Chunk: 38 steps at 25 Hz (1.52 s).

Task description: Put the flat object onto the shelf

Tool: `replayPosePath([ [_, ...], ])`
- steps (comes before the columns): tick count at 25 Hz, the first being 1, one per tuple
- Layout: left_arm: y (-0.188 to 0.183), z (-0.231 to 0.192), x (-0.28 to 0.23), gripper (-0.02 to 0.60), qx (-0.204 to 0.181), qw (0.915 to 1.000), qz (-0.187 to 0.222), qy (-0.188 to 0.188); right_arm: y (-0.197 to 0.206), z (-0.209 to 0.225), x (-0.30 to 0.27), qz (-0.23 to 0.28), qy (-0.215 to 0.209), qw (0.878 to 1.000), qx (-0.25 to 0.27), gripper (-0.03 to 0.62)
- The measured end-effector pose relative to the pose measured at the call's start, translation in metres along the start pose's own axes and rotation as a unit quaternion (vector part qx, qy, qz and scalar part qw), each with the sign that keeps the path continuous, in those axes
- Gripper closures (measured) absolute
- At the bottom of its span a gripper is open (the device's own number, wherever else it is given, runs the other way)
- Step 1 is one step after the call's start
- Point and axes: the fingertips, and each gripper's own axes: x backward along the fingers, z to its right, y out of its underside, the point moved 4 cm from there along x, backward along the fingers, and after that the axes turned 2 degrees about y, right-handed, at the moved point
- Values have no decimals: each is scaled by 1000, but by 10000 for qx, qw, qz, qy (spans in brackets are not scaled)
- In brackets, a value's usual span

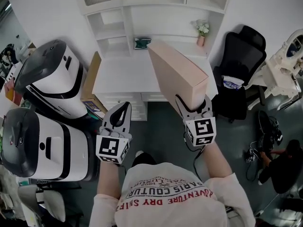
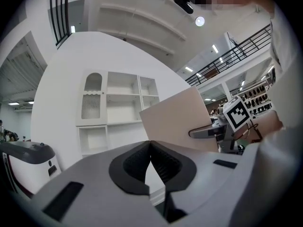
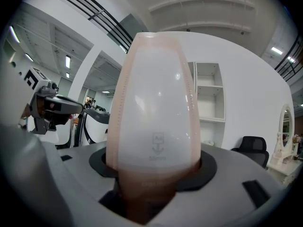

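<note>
White shelf unit (image 1: 142, 13) and its table (image 1: 123, 74) fill the head view's top; the flat pink box (image 1: 177, 72) juts toward them from the right hand-held gripper (image 1: 195, 109). Left gripper view: the left hand-held gripper (image 2: 151, 148) has its jaws pressed together, empty. Right gripper view: the jaws pinch the flat pink box's near end.
</note>
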Motion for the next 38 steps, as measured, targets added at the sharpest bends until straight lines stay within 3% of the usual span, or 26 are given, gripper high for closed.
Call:
replayPosePath([
  [16,-24,-127,-137,568,-278,9969,481,549,-99,48,-199,-30,536,9944,908,281],
  [20,-19,-159,-160,568,-309,9962,509,641,-132,58,-247,-104,757,9845,1577,279],
  [28,-11,-205,-189,568,-268,9951,568,761,-185,75,-321,-464,1004,9467,3027,276],
  [30,-9,-211,-195,568,-267,9946,572,824,-197,76,-335,-607,1057,9287,3503,275],
  [34,-4,-226,-208,568,-251,9944,537,873,-215,75,-363,-868,1254,8812,4474,275],
  [38,1,-238,-220,568,-223,9950,470,854,-222,75,-391,-1078,1291,8439,5095,275],
])
